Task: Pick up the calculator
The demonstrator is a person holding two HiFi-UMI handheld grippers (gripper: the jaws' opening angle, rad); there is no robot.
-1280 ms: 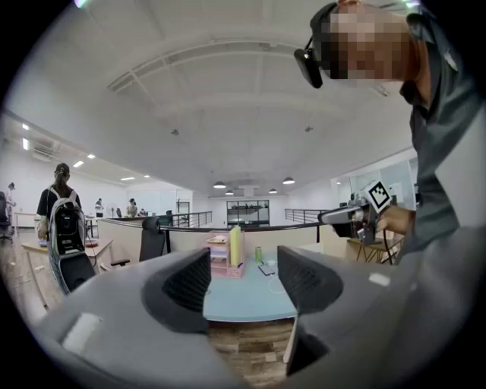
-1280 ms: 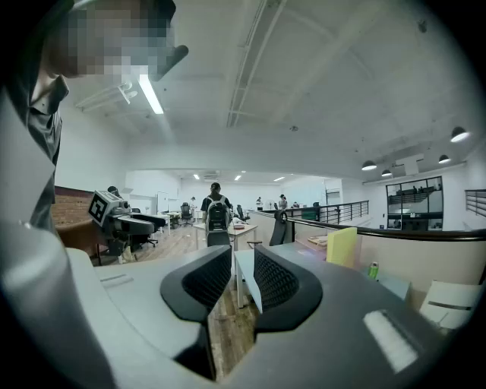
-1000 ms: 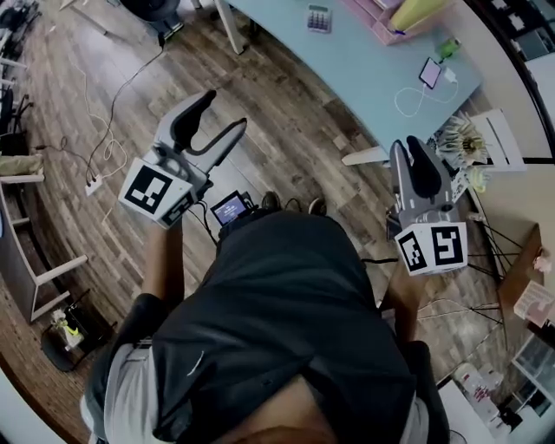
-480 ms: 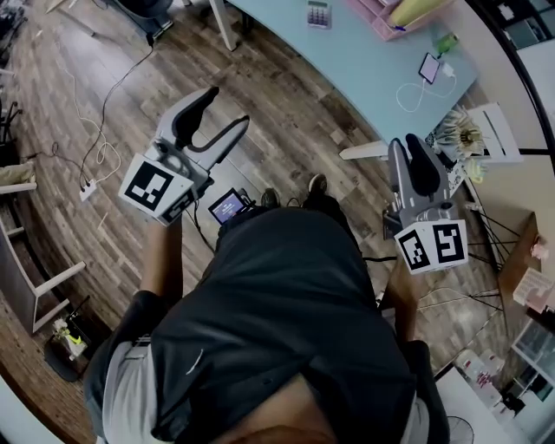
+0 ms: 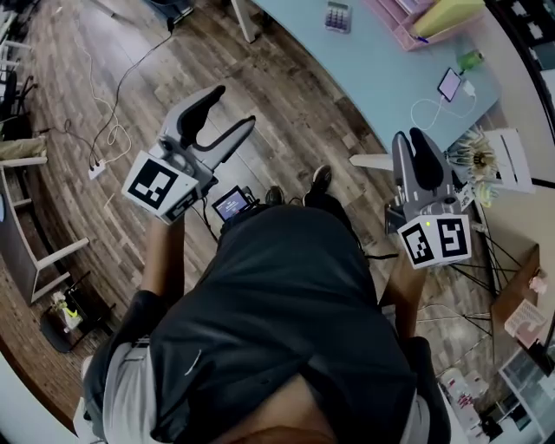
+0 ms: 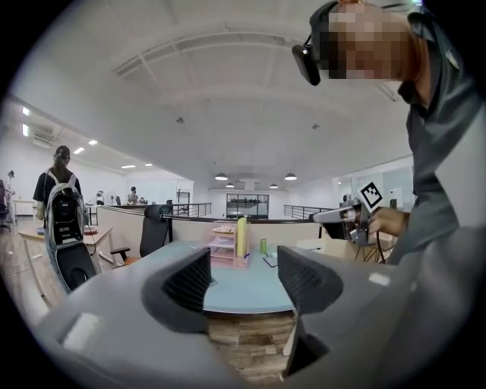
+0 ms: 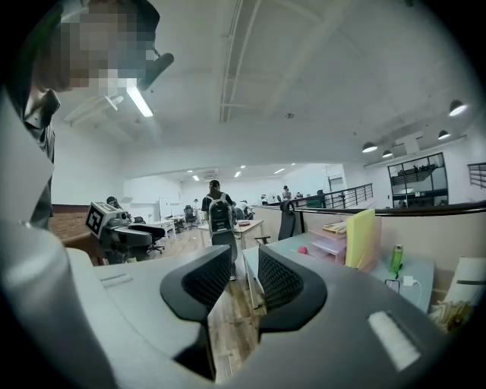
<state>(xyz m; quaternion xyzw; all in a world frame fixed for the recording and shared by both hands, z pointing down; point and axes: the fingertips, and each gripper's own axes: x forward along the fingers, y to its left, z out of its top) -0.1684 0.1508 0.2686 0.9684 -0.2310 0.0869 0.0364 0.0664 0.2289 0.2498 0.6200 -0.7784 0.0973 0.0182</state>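
The calculator (image 5: 338, 16), small and grey with light keys, lies on the light blue table (image 5: 381, 78) at the top of the head view, far beyond both grippers. My left gripper (image 5: 230, 111) hangs over the wooden floor with its jaws wide open and empty (image 6: 243, 277). My right gripper (image 5: 412, 136) hovers near the table's near corner, its jaws almost together with nothing between them (image 7: 244, 277). Neither gripper view shows the calculator.
A pink tray stack (image 5: 408, 13) with a yellow folder (image 7: 361, 239), a green bottle (image 5: 469, 61) and a phone (image 5: 449, 85) on a white cable share the table. A power strip (image 5: 95, 169) and cables lie on the floor at left. A person with a backpack (image 7: 220, 213) stands farther off.
Both grippers have drifted a little toward the table as I step forward; the table sits lower and further right in the head view. Jaw openings look the same.
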